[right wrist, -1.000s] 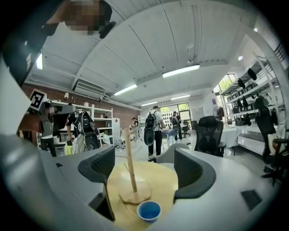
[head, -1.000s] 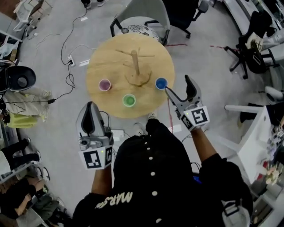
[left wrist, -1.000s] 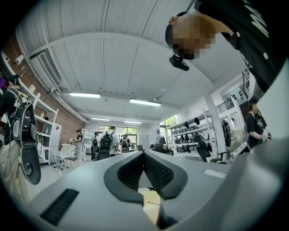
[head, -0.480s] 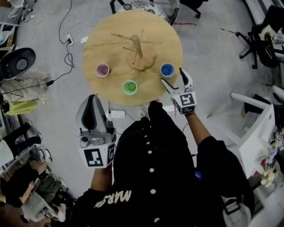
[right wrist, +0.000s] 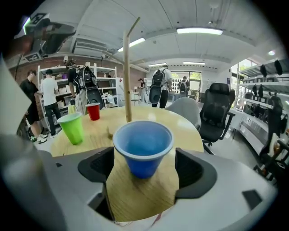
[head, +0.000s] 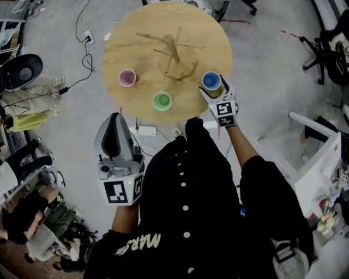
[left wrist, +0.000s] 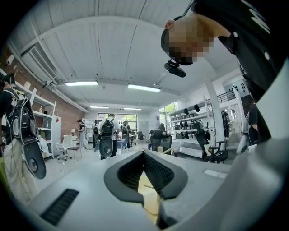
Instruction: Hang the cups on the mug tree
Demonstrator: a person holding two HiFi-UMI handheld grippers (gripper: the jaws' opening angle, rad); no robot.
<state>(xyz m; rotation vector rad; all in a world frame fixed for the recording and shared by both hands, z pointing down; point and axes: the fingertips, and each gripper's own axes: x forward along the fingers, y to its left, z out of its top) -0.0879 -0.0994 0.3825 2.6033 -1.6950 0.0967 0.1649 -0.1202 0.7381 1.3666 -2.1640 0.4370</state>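
Note:
On the round wooden table (head: 131, 38) stands a wooden mug tree (head: 173, 52) with bare pegs; its pole (right wrist: 127, 72) rises behind the cups. A blue cup (head: 211, 81) (right wrist: 143, 146) stands upright near the table's right edge. My right gripper (head: 214, 89) (right wrist: 143, 164) is open, one jaw on each side of this cup, not touching it. A green cup (head: 161, 101) (right wrist: 72, 127) and a pink-red cup (head: 127, 77) (right wrist: 93, 111) stand further left. My left gripper (head: 113, 122) (left wrist: 144, 155) is shut and empty, held low, short of the table.
Cables and a power strip (head: 144, 129) lie on the floor by the table's near edge. An office chair (head: 204, 4) stands at the table's far side, a white desk (head: 313, 158) at the right. People (right wrist: 47, 97) stand beyond the table.
My right gripper has moved forward to the table edge, and its open jaws now straddle the blue cup. The left gripper has stayed low and shut.

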